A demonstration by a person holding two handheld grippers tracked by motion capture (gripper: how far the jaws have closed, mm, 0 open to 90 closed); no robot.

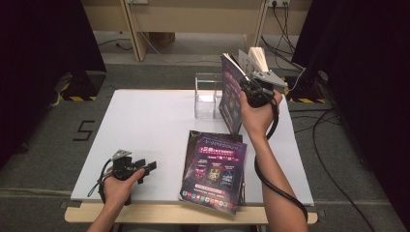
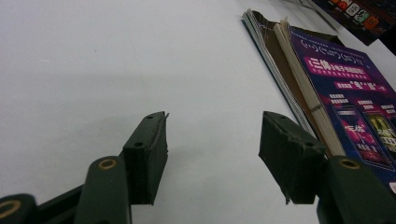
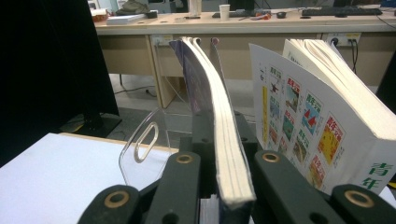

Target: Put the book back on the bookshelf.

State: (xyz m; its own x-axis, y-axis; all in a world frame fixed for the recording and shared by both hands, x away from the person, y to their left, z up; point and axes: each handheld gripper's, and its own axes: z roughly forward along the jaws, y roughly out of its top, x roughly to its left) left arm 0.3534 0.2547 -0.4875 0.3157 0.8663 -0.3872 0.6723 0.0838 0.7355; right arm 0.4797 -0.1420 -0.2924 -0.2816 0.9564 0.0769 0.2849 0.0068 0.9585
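My right gripper [image 1: 252,90] is raised over the far right of the white board [image 1: 145,125]. It is shut on a purple-covered magazine [image 1: 231,92] and holds it upright. Seen along the right gripper [image 3: 223,136], both black jaws press the sides of that magazine [image 3: 219,107], whose cream page edges face the camera. My left gripper [image 1: 147,167] rests low at the near left of the board, and a hand holds it. Its jaws [image 2: 212,144] stand open over bare white surface with nothing between them.
A stack of purple magazines [image 1: 215,166] lies flat at the near middle, close to the right of the left gripper [image 2: 327,88]. A clear acrylic stand [image 1: 207,96] sits at the far middle. A thick white-covered book [image 3: 322,126] stands upright just right of the held magazine.
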